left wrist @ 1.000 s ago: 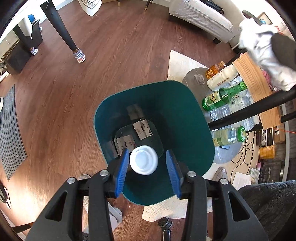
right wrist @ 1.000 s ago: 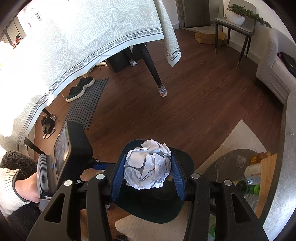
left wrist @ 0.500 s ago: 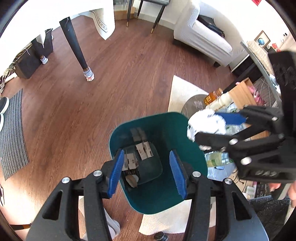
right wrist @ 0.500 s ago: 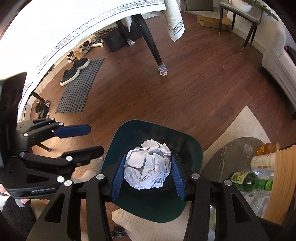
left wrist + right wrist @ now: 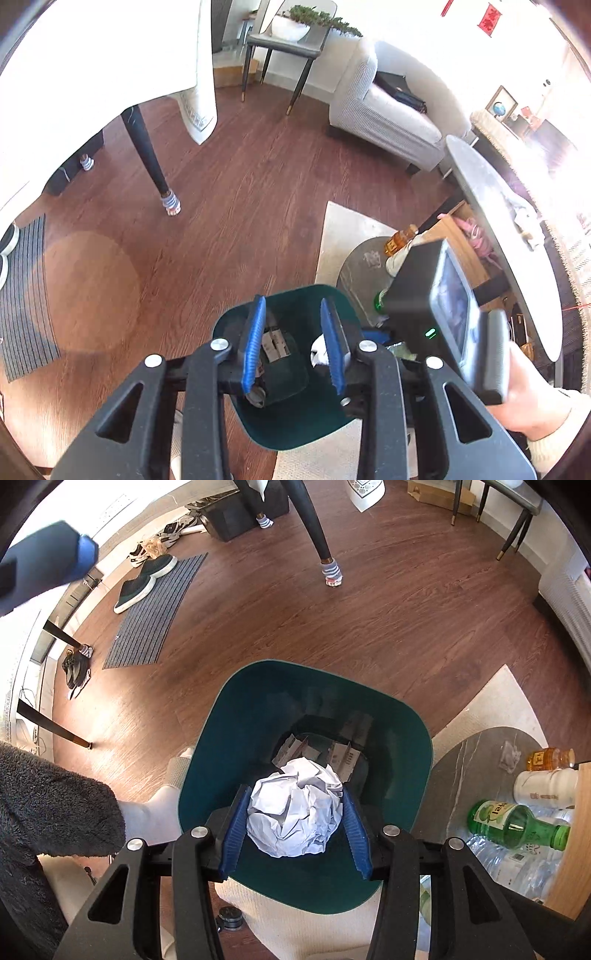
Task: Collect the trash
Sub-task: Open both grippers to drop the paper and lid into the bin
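The right gripper [image 5: 295, 821] grasps a round paper ball [image 5: 295, 808] over the upright bin [image 5: 406, 746], mouth up. At 9 o'clock, the left gripper [image 5: 293, 343] is closing, empty; its view hides most of the ball.

The open mouth of the dark green plastic bin [image 5: 399, 746] is unobstructed from above; only flat cardboard scraps [image 5: 347, 755] lie at its bottom. Brown wooden floor [image 5: 388, 627] beyond it lies bare. To the right, a low grey stone tabletop [image 5: 476, 760] crowds close with a green glass bottle [image 5: 517, 827] and a white plastic bottle [image 5: 543, 784]. A black table leg [image 5: 314, 528] stands well apart.
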Motion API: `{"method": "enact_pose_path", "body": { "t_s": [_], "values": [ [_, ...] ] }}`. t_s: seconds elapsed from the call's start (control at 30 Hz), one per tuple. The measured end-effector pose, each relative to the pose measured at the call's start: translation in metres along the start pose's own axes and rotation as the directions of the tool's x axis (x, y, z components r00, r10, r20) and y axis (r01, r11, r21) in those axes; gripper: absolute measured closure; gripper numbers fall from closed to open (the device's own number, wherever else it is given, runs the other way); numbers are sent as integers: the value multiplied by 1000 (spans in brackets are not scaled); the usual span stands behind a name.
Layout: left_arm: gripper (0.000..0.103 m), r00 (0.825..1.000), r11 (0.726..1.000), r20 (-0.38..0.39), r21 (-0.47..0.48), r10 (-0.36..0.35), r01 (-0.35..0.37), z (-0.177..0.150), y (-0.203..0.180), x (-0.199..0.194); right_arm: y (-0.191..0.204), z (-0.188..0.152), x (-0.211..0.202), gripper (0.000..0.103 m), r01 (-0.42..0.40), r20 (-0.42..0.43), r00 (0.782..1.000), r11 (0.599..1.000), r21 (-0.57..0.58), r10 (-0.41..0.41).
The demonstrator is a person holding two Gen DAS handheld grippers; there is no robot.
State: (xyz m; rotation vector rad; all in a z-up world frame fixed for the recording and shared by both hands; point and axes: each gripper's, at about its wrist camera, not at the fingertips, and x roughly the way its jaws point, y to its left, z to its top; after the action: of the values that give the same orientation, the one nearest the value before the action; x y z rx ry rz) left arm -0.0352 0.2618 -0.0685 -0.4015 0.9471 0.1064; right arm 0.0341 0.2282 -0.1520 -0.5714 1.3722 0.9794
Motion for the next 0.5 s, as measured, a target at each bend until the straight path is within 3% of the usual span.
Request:
{"method": "enact_pose_path", "body": {
  "t_s": [0.2,0.5],
  "values": [
    [76,998,999,50,10,-36,35,14,-16,-16,1,-12,5,42,16,-40,999,1000,-15,-16],
    [76,996,999,86,14,-35,34,29,-35,-17,-3,-22,-23,41,20,22,1000,1000,-21,-19]
  ]
}}
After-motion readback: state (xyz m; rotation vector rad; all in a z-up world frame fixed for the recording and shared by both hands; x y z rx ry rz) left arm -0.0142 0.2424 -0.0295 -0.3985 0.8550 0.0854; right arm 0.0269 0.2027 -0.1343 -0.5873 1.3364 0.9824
